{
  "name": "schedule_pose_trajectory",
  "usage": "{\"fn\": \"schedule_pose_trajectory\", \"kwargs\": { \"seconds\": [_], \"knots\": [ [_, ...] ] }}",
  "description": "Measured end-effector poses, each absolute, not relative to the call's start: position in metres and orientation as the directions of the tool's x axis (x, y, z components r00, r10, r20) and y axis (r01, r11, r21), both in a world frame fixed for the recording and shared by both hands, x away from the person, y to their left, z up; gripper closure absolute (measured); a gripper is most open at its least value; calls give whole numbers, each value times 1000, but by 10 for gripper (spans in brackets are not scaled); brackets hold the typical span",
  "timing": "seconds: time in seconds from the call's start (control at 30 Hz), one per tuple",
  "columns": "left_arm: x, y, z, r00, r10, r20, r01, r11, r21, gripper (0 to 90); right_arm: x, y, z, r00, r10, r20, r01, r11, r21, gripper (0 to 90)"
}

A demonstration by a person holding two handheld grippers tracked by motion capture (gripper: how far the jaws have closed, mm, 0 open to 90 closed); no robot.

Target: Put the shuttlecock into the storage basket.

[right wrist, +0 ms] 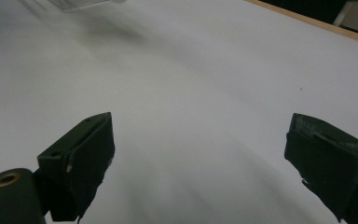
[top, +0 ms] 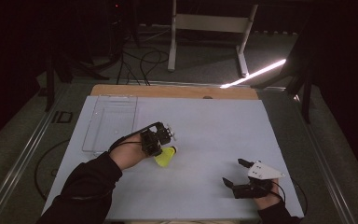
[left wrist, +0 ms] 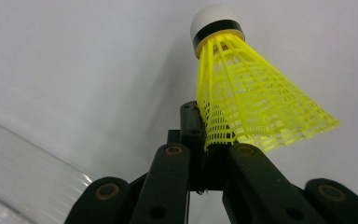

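One shuttlecock (left wrist: 242,93) is clamped by its skirt rim in the left gripper (left wrist: 205,149), cork end pointed away from the jaws. The right gripper (right wrist: 200,154) is held well apart, jaws spread and empty; the clear tray (top: 109,122) is nearer the left hand.

High view looks down over the table (top: 205,116) — both gripper views skim it close

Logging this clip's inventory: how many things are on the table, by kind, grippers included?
Yellow shuttlecock: 1, held in the left gripper
Clear tray: 1
Grippers: 2, counting the right gripper, open
Total: 4
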State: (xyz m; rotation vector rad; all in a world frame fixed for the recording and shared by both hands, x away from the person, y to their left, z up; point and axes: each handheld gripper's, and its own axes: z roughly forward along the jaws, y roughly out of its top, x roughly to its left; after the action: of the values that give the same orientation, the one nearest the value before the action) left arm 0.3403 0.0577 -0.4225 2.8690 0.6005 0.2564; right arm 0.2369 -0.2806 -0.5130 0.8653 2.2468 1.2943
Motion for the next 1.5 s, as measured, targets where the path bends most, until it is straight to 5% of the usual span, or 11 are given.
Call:
{"fn": "schedule_pose_trajectory", "kwargs": {
  "seconds": [1.5],
  "knots": [
    [366, 121, -355, 786, 585, 200, 507, -795, 333, 900, 237, -280, -513, -725, 688, -42, 313, 383, 869, 83]
  ]
}}
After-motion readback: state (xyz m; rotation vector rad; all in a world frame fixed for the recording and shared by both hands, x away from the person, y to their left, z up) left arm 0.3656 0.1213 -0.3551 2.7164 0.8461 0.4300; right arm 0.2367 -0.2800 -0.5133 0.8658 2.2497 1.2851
